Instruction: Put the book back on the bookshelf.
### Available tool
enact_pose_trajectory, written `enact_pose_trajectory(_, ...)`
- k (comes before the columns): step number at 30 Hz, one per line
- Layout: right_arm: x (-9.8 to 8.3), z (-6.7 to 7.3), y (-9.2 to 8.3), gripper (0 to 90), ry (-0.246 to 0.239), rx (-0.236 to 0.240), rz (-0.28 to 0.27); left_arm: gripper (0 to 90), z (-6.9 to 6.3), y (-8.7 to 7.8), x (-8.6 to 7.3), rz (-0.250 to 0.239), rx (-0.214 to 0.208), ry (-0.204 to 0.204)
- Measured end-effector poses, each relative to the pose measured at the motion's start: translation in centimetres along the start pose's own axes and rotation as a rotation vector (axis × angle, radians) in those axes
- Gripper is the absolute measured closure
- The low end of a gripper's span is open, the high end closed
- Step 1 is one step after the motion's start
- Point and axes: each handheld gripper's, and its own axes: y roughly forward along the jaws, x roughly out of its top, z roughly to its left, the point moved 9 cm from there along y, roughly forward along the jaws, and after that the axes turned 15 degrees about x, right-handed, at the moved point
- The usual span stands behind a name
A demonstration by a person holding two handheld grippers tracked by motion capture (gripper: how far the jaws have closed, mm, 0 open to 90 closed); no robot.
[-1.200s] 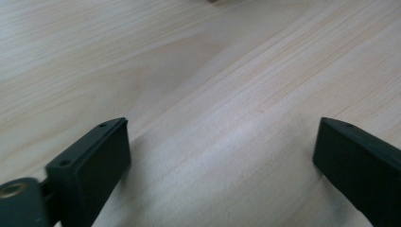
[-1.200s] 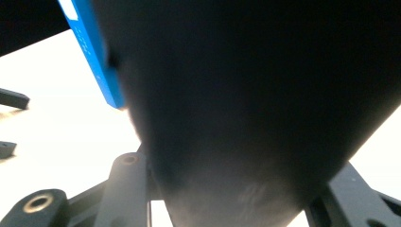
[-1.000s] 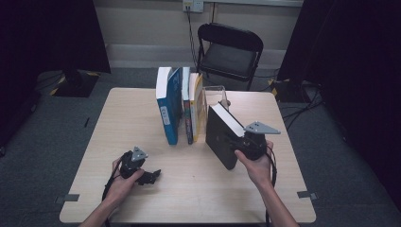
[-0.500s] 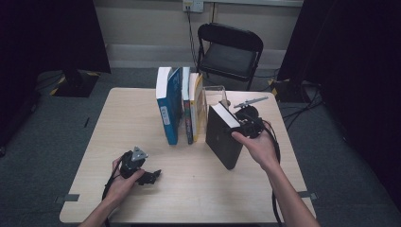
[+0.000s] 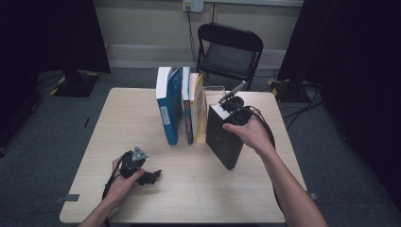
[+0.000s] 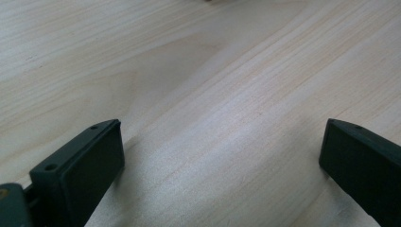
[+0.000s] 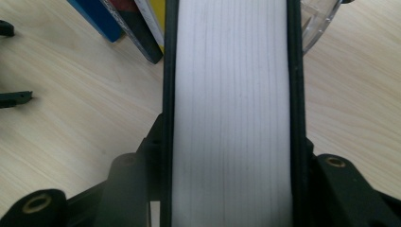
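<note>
The black book [image 5: 223, 137] stands right of centre in the high view, leaning, its lower corner on the table [image 5: 265, 189] and its top edge tilted toward the row of upright books [image 5: 182, 111] at upper centre. The right gripper [image 5: 236, 112] is clamped across its top edge; the right gripper view shows the white page block [image 7: 231, 113] running straight up the frame with a black jaw pressed against each cover, and the jaws have just been closing further on it. A clear holder [image 5: 215, 92] sits just behind the book, at the far end of the row.

Judgement on the step in hand: the book appears to be on its way upright to join the row. To do it well, the grip should stay square on both covers, the lower corner should serve as the pivot, and the book should close flush against the yellow book [image 5: 196, 106] without knocking the row over or striking the holder.

Against the frame of a second ago: the right hand was then lower in the picture, near the book's bottom end; it now sits higher, at the top edge, and the book stands steeper. The left gripper [image 5: 152, 177], at lower left, has not shifted; its jaws are spread wide over bare wood with nothing between them.
</note>
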Motion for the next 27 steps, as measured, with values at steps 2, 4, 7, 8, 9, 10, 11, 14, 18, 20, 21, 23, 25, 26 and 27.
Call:
enact_pose_trajectory(2,-0.2,-0.1,0.5,50.9,0.008,-0.012,0.016,0.5,0.0,0.0,0.0,0.000,0.000,0.000)
enact_pose_trajectory(4,-0.4,-0.2,0.8,49.6,0.008,-0.016,0.032,0.5,0.0,0.0,0.0,0.000,0.000,0.000)
enact_pose_trajectory(7,-0.4,-0.3,0.8,51.5,0.011,-0.022,0.030,0.5,0.0,0.0,0.0,0.001,0.000,0.002)
enact_pose_trajectory(8,-0.4,-0.3,0.8,51.5,0.011,-0.022,0.030,0.5,0.0,0.0,0.0,0.001,0.000,0.003)
enact_pose_trajectory(9,-0.4,-0.2,0.8,52.2,0.011,-0.019,0.031,0.5,0.0,0.0,0.0,0.000,0.000,0.001)
enact_pose_trajectory(10,-0.4,-0.2,0.8,52.5,0.010,-0.021,0.031,0.4,0.0,0.0,0.0,0.000,0.000,0.000)
enact_pose_trajectory(11,-0.4,-0.1,0.8,52.7,0.008,-0.022,0.032,0.4,0.0,0.0,0.0,0.001,0.001,0.005)
enact_pose_trajectory(14,-0.4,0.0,0.8,53.2,0.020,-0.034,0.026,0.4,0.0,0.0,0.0,0.001,0.000,0.005)
enact_pose_trajectory(18,-0.4,0.0,0.8,53.4,0.040,-0.041,0.021,0.2,0.0,0.0,0.0,0.001,-0.001,0.003)
enact_pose_trajectory(20,-0.3,0.0,0.7,53.4,0.046,-0.046,0.014,0.2,0.0,0.0,0.0,0.001,-0.002,0.003)
enact_pose_trajectory(21,-0.2,-0.1,0.7,53.4,0.050,-0.053,0.010,0.2,0.0,0.0,0.0,0.001,-0.002,0.003)
enact_pose_trajectory(23,0.2,-0.2,0.4,53.5,0.064,-0.057,-0.007,0.2,0.0,0.0,0.0,0.001,-0.001,0.006)
enact_pose_trajectory(25,0.6,-0.3,0.0,53.5,0.081,-0.061,-0.020,0.2,0.0,0.0,0.0,0.001,-0.001,0.006)
enact_pose_trajectory(26,0.9,-0.3,-0.2,53.4,0.079,-0.071,-0.024,0.2,0.0,0.0,0.0,0.001,-0.001,0.006)
enact_pose_trajectory(27,1.2,-0.3,-0.3,53.5,0.085,-0.078,-0.028,0.2,0.0,0.0,0.0,0.001,-0.002,0.006)
